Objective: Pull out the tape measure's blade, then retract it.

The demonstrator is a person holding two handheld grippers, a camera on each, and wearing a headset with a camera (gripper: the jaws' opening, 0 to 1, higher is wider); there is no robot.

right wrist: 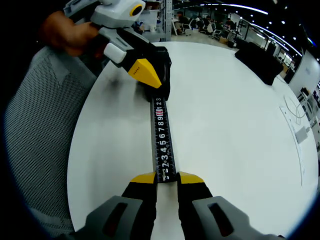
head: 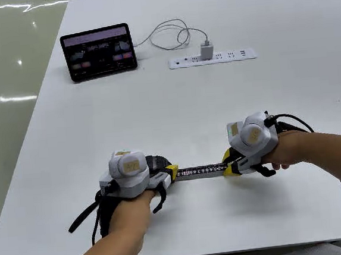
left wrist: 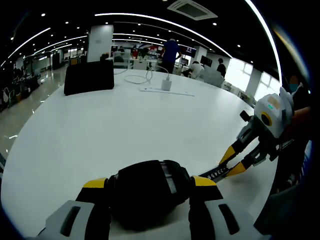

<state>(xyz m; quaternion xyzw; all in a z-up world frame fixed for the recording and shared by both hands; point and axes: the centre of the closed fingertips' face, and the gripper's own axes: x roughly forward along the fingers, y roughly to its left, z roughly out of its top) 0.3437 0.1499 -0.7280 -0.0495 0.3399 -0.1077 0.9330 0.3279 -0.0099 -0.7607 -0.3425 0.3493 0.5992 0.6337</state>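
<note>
Head view, blade [head: 201, 171] lying left-right, case [head: 158, 163] at left end.

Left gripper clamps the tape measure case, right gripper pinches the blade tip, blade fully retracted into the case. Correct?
Not quite. The blade is pulled out, not retracted: the right gripper view shows its numbered length running from the case to the right gripper. The rest holds: the left gripper clamps the case and the right gripper pinches the blade tip.

Shining from curved ceiling light strips [left wrist: 165, 21] over an open office; glaring off the glossy floor [head: 9, 58] at left; propping a tablet [head: 99, 51] and power strip [head: 212, 57] at the far side of the white workbench [head: 256, 18].
</note>
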